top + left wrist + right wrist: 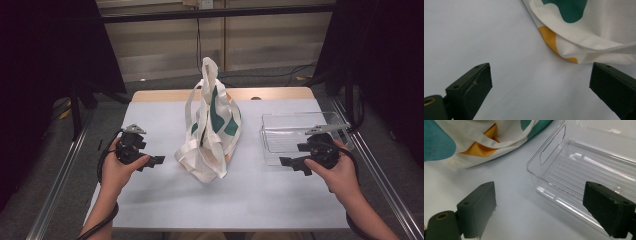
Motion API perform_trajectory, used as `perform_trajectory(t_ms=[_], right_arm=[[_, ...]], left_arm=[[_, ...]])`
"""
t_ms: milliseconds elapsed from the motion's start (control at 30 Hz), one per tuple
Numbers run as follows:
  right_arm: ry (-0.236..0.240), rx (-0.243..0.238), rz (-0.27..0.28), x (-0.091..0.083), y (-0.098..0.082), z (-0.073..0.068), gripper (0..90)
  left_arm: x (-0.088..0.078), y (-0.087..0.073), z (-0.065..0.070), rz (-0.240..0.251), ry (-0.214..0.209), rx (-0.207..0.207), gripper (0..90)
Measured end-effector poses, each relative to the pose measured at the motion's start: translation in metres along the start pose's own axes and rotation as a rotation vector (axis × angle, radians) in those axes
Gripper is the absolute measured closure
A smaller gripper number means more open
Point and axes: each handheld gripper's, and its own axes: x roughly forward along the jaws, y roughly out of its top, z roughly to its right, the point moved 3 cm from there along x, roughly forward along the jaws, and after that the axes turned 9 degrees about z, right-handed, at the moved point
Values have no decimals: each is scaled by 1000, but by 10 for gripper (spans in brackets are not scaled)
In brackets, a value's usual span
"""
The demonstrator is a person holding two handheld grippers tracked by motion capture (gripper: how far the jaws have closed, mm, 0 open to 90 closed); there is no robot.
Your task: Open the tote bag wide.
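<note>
Tote bag (210,135) slumps mid-counter (150,200) between both spread, empty tongs, left tongs (156,161) nearer its base; right tongs (292,166) front a clear tray (272,120).

**Bright table, dark surroundings**

Even overhead light falls on the pale table (165,200), while both upper corners of the high view sink into near-black. The high view is soft and slightly grainy. A faint shadow pools beside the cloth bag (210,135). In the right gripper view, white glare streaks the clear plastic tray (584,172) — its ridges shine. The near jaws in both gripper views look slightly blurred and dark, with mild stretching toward the edges.
</note>
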Motion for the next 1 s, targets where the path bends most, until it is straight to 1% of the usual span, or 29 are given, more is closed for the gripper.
perform_trajectory(t_ms=[33,67,100,167,200,267,300,333,367,433,467,500,533,567,600,667,700,733,767,800,867,900,933,1000], right_arm=[[-3,1,-5,1,1,1,108],[-3,-8,0,2,2,2,109],[-9,-7,-5,4,5,3,109],[-13,-5,-3,6,7,4,110],[-19,-4,-4,7,8,5,110],[-14,-3,2,9,11,7,111],[-19,4,4,13,15,9,111],[-19,4,4,13,15,9,111],[-23,9,3,14,17,10,112],[-22,11,2,18,19,11,112],[-26,13,-3,19,21,12,112],[-27,6,0,21,22,12,112],[-30,8,-2,23,24,13,112],[-35,8,-7,25,25,13,112],[-39,5,-6,26,27,14,113],[-43,4,-9,30,29,15,112],[-42,10,-3,31,30,15,112],[-35,9,2,33,32,15,113],[-40,18,-4,34,33,15,114],[-46,14,-10,36,33,16,114],[-52,11,-8,38,36,17,114],[-54,17,-9,39,37,18,114],[-59,20,-11,40,39,18,114],[-61,28,-11,43,41,18,113]], left_arm=[[1,1,0,4,0,2,40],[1,2,0,4,5,-9,40],[2,3,0,13,1,-4,41],[1,5,-1,3,0,-2,41],[2,6,-1,7,1,-6,41],[2,8,-2,5,-2,-5,41],[3,9,-2,7,2,-5,42],[3,10,-3,1,1,-3,42],[4,10,-2,19,6,-20,42],[4,12,-4,0,-1,-3,42],[5,13,-4,11,1,-10,42],[4,14,-5,-8,4,7,42],[5,15,-4,2,-3,-3,42],[5,16,-5,-3,0,7,42],[4,17,-5,-5,-5,7,42],[6,19,-4,15,-4,-10,42],[5,20,-5,5,-9,2,43],[5,20,-5,-1,-13,2,44],[6,21,-4,4,-20,-8,45],[6,21,-4,8,-18,-6,47],[5,23,-6,-2,-20,9,48],[5,24,-5,6,-23,-1,47],[6,25,-6,10,-25,-2,48],[6,26,-7,7,-28,9,54]])
